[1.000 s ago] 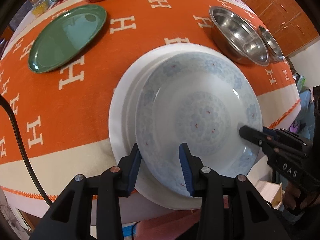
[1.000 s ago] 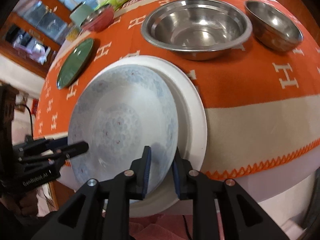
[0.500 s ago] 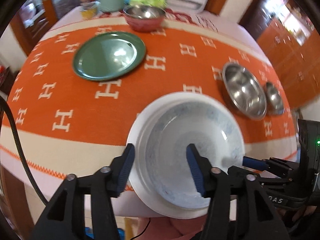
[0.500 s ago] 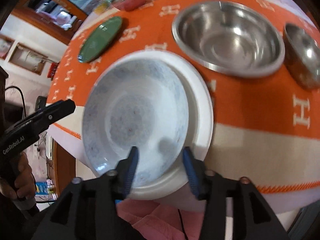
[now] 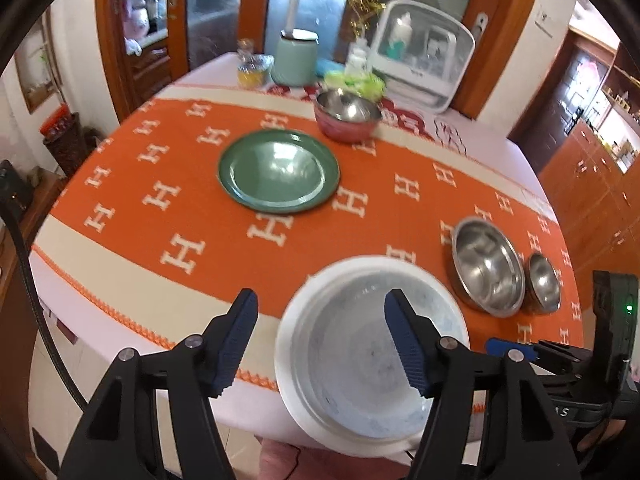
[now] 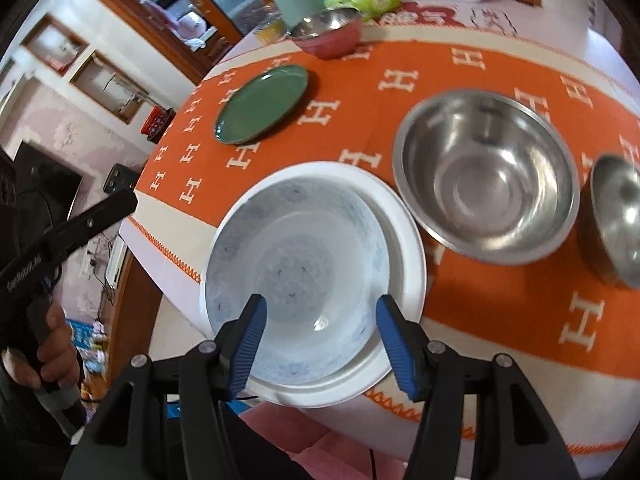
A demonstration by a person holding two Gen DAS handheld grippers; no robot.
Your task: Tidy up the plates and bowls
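A blue-patterned bowl [image 5: 372, 344] sits inside a white plate [image 5: 298, 312] at the table's near edge; both also show in the right wrist view, bowl [image 6: 296, 272] and plate [image 6: 408, 240]. My left gripper [image 5: 320, 340] is open and empty, raised above and in front of them. My right gripper [image 6: 318, 344] is open and empty over the bowl's near rim. A green plate [image 5: 279, 171] lies mid-table. A large steel bowl [image 5: 487, 266] and a small steel bowl [image 5: 543, 282] stand at the right. A red bowl [image 5: 347, 116] stands at the back.
An orange cloth with white H marks [image 5: 180, 208] covers the table. A mint canister [image 5: 295, 58], a yellow jar [image 5: 251, 72] and a white appliance [image 5: 422, 54] stand at the far edge. The right gripper's body [image 5: 580, 364] shows at the left view's lower right.
Both grippers have let go of the patterned bowl, opened wide and pulled back and up from it. The bowl now rests in the white plate.
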